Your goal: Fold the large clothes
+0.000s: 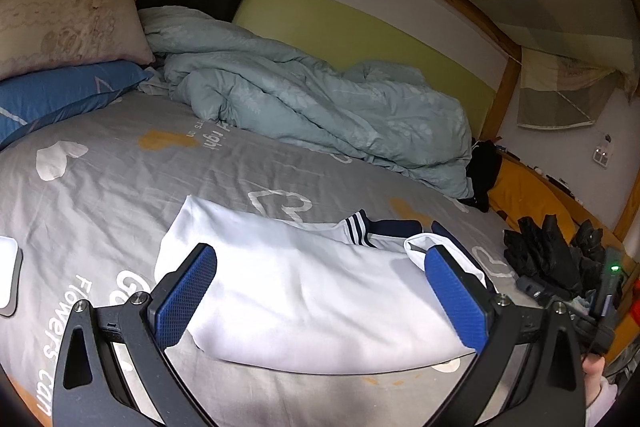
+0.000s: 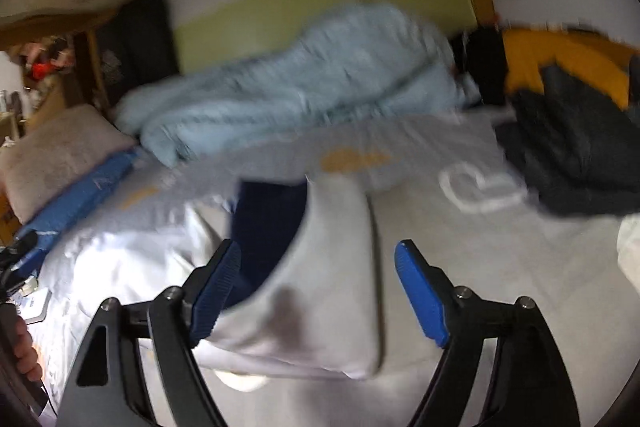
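Observation:
A white garment [image 1: 304,291] with navy collar and navy-striped cuffs [image 1: 360,223] lies folded on the grey bed sheet [image 1: 120,171]. My left gripper [image 1: 320,291] is open, its blue pads [image 1: 188,299] spread either side of the garment just above it. The right wrist view is blurred. There the white garment [image 2: 320,287] with its navy part [image 2: 268,227] lies between and left of my open right gripper [image 2: 320,291]; its blue pads [image 2: 420,291] hold nothing.
A crumpled pale blue duvet [image 1: 320,99] lies along the far wall. Pillows [image 1: 60,23] sit at the left, a black garment pile [image 1: 552,251] at the right. A white flat object [image 1: 8,275] lies at the left edge. A wooden bed frame [image 1: 508,79] bounds the bed.

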Demonstrator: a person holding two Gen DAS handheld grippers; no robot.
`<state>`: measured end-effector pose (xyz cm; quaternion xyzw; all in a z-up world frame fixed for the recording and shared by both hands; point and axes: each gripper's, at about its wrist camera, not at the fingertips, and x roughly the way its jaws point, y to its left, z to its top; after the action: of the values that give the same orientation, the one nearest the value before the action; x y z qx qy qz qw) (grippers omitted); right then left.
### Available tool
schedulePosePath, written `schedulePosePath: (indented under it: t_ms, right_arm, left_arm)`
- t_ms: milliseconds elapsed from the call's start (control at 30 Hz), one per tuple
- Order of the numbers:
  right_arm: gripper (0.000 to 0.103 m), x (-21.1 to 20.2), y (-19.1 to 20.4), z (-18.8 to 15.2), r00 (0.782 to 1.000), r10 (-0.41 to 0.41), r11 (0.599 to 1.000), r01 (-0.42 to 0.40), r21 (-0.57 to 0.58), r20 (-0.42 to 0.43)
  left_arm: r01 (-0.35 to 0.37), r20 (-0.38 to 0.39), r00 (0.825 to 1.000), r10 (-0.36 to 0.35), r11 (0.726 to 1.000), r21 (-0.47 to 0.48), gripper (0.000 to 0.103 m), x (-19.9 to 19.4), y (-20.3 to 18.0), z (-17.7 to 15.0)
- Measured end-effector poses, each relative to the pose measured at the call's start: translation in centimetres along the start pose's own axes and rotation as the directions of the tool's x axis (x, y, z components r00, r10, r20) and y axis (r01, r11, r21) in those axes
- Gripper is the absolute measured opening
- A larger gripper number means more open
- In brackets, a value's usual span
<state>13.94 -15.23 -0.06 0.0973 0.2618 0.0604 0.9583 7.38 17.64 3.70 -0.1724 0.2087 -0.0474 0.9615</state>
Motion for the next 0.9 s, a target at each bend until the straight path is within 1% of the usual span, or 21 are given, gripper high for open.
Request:
schedulePosePath:
  t_ms: [67,167,200,267,400,567,633,667,767,833,900]
  right_arm:
    - [0.078,1.6,-0.7,-0.9,0.996,0.022,0.999,-0.020,0.026,-0.083]
    - [0.078,3.3,-0.1,-2.7,0.986,0.062,0.998,-0.063,-0.001,-0.155]
    - [0.082,3.5,0.3,-3.3,0.983,0.074,0.997,-0.076,-0.008,-0.166]
    - [0.084,3.7,1.2,-3.8,0.989,0.041,0.997,-0.049,-0.052,-0.143]
    - [0.089,4.5,1.9,-4.1,0.988,0.013,0.992,-0.031,-0.119,-0.152]
    - [0.088,4.2,1.2,-3.7,0.988,0.015,0.994,-0.031,-0.105,-0.155]
    - [0.088,3.4,0.9,-3.3,0.989,0.020,0.996,-0.032,-0.083,-0.145]
    - [0.089,3.1,0.8,-3.1,0.991,0.025,0.996,-0.036,-0.078,-0.135]
    - [0.089,0.8,0.4,-2.2,0.994,0.079,0.993,-0.085,-0.079,-0.071]
    - [0.089,-0.6,0.4,-1.7,0.997,0.072,0.992,-0.075,-0.098,-0.032]
    - [0.090,-2.3,0.2,-1.1,0.999,0.049,0.992,-0.047,-0.121,0.013]
  left_arm:
    - [-0.004,-0.003,1.000,0.004,1.000,0.011,0.103,0.1,-0.2,-0.1]
    - [-0.015,-0.003,1.000,0.015,0.999,0.041,0.103,0.3,-0.7,-0.3]
    - [-0.018,-0.002,1.000,0.018,0.999,0.051,0.103,0.3,-0.8,-0.3]
    - [-0.021,-0.002,1.000,0.022,0.998,0.063,0.103,0.4,-1.0,-0.4]
    - [-0.011,-0.015,1.000,0.012,0.998,0.054,0.103,0.8,-1.0,-0.6]
    - [-0.046,-0.007,0.999,0.047,0.996,0.077,0.103,0.8,-0.9,-0.7]
    - [-0.070,0.010,0.998,0.069,0.994,0.083,0.103,0.5,-1.0,-0.7]
    - [-0.077,0.023,0.997,0.075,0.993,0.094,0.103,0.3,-1.2,-0.7]
    - [-0.061,0.052,0.997,0.055,0.991,0.115,0.103,-0.5,-1.5,-0.5]
    - [-0.057,0.067,0.997,0.050,0.993,0.104,0.103,-0.7,-1.4,-0.5]
    - [-0.066,0.071,0.996,0.059,0.993,0.094,0.103,-0.8,-1.1,-0.3]
